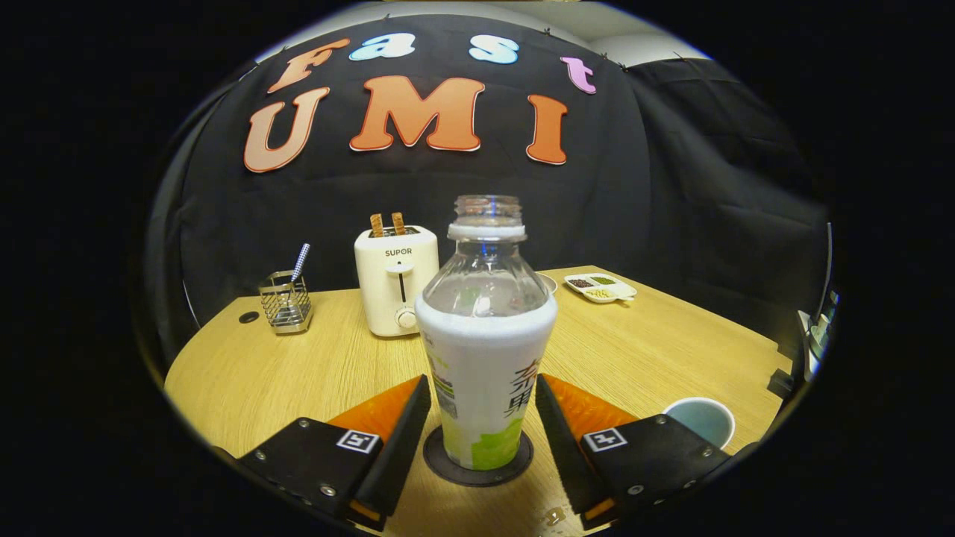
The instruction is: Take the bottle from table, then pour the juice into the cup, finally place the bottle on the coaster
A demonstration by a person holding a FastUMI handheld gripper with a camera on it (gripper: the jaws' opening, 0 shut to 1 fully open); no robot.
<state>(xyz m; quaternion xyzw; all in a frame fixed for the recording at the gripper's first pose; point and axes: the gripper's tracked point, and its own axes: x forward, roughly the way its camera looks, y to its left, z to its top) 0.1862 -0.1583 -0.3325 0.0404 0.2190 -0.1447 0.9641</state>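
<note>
Our tongs [483,418] stand open, fingers just clear of the bottle [485,350], which sits upright on the coaster [477,464]. Backing out crooked, we might clip and topple it toward the cup [701,419].

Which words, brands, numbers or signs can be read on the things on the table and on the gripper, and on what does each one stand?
"SUPOR": on the front of the toaster.
Bottle: dark characters on its wrap, cut off at the side; not readable whole.
Gripper: a square coded marker on each side, no words; its fingers stand open on either side of the bottle, which stands on the coaster.
No numbers can be read.
</note>
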